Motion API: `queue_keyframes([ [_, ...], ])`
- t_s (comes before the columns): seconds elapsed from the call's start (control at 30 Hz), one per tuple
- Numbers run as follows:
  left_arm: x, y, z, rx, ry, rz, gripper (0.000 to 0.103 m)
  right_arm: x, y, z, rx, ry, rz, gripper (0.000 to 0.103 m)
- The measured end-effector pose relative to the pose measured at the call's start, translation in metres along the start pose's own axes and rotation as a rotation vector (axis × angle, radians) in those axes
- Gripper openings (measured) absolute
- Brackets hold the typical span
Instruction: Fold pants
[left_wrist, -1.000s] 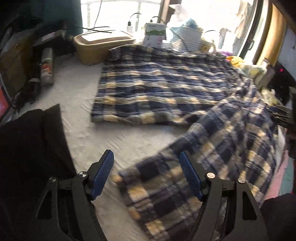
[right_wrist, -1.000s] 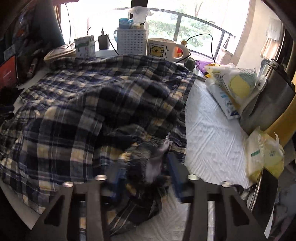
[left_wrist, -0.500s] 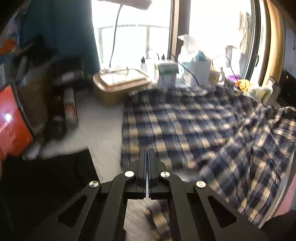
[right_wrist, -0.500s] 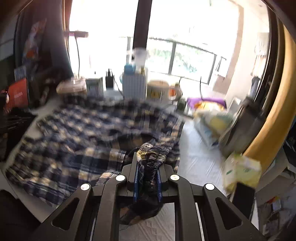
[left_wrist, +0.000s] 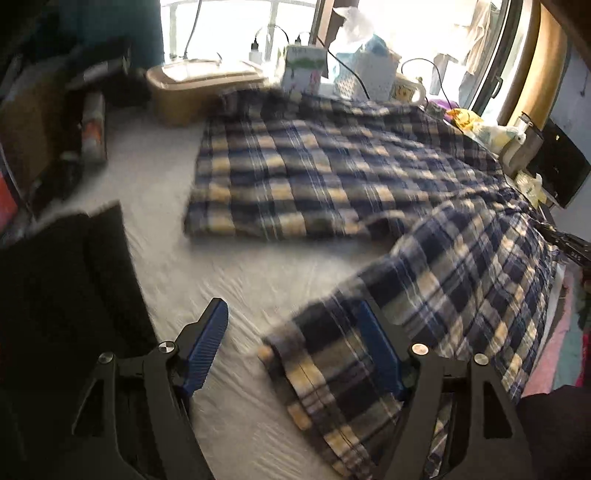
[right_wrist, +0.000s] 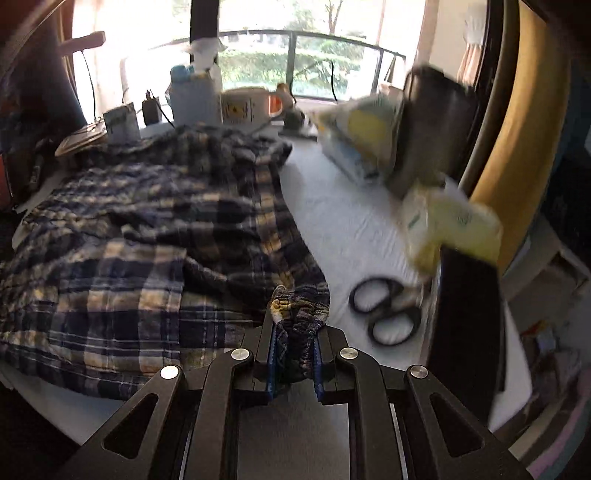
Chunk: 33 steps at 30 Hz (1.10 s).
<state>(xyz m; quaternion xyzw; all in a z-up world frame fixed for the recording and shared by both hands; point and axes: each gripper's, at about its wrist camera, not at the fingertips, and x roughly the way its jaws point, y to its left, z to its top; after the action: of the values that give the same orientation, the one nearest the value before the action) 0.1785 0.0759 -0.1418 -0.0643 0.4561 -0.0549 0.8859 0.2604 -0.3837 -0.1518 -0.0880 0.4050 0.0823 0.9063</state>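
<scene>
Blue and yellow plaid pants (left_wrist: 332, 173) lie spread on a white-covered table (left_wrist: 207, 266). One leg lies flat at the back; the other leg (left_wrist: 461, 273) runs toward me with its hem (left_wrist: 295, 350) between my fingers. My left gripper (left_wrist: 295, 325) is open over that hem, blue pads apart, right pad (left_wrist: 376, 343) resting on the cloth. My right gripper (right_wrist: 295, 332) is shut on a bunched part of the pants' waistband (right_wrist: 299, 306); the rest of the pants (right_wrist: 129, 240) spreads to its left.
Black cloth (left_wrist: 62, 280) lies at the left front. A tan box (left_wrist: 199, 88), cartons, a white basket and a mug (right_wrist: 247, 107) line the window side. Black scissors (right_wrist: 384, 310), yellow packets (right_wrist: 454, 225) and a dark container (right_wrist: 432, 122) stand to the right.
My left gripper was shut half a second ago and is now open, lower over the leg hem. My right gripper stays shut on the waistband and has shifted right, toward the scissors.
</scene>
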Motion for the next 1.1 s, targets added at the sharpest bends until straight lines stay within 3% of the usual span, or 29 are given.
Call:
queue_keyframes([
  [0.1, 0.001, -0.008, -0.004, 0.028, -0.028, 0.023, 0.068, 0.001, 0.000, 0.000, 0.006, 0.000, 0.004, 0.015],
  [0.13, 0.000, -0.012, -0.005, 0.033, -0.043, 0.030, 0.046, 0.002, 0.000, 0.001, 0.005, 0.001, 0.005, 0.015],
  [0.2, 0.001, -0.018, -0.005, 0.054, -0.045, 0.038, 0.012, 0.003, 0.000, 0.001, 0.000, 0.000, 0.008, 0.015],
  [0.23, 0.003, -0.021, -0.005, 0.063, -0.041, 0.029, 0.005, 0.003, 0.001, 0.001, -0.002, -0.001, 0.009, 0.015],
  [0.3, 0.002, -0.024, -0.003, 0.067, -0.054, 0.050, 0.002, 0.002, 0.002, 0.000, -0.003, -0.004, 0.015, 0.015],
  [0.63, -0.028, 0.001, 0.044, 0.054, -0.202, 0.124, 0.001, -0.032, 0.020, 0.011, 0.008, -0.083, 0.092, 0.015],
  [0.87, -0.030, 0.018, 0.063, 0.083, -0.244, 0.200, 0.001, -0.044, 0.036, 0.011, 0.007, -0.094, 0.136, 0.015],
  [0.97, -0.009, 0.039, 0.067, 0.027, -0.212, 0.162, 0.003, -0.021, 0.040, 0.005, 0.015, -0.046, 0.130, 0.015],
  [1.0, -0.004, 0.042, 0.067, 0.015, -0.183, 0.156, 0.006, -0.012, 0.040, 0.003, 0.010, -0.032, 0.114, 0.015],
  [1.07, -0.003, 0.043, 0.062, 0.016, -0.141, 0.135, 0.026, -0.001, 0.041, 0.000, 0.008, -0.021, 0.091, 0.015],
  [1.1, -0.008, 0.042, 0.057, 0.021, -0.146, 0.124, 0.051, 0.001, 0.041, -0.001, 0.014, -0.023, 0.091, 0.015],
])
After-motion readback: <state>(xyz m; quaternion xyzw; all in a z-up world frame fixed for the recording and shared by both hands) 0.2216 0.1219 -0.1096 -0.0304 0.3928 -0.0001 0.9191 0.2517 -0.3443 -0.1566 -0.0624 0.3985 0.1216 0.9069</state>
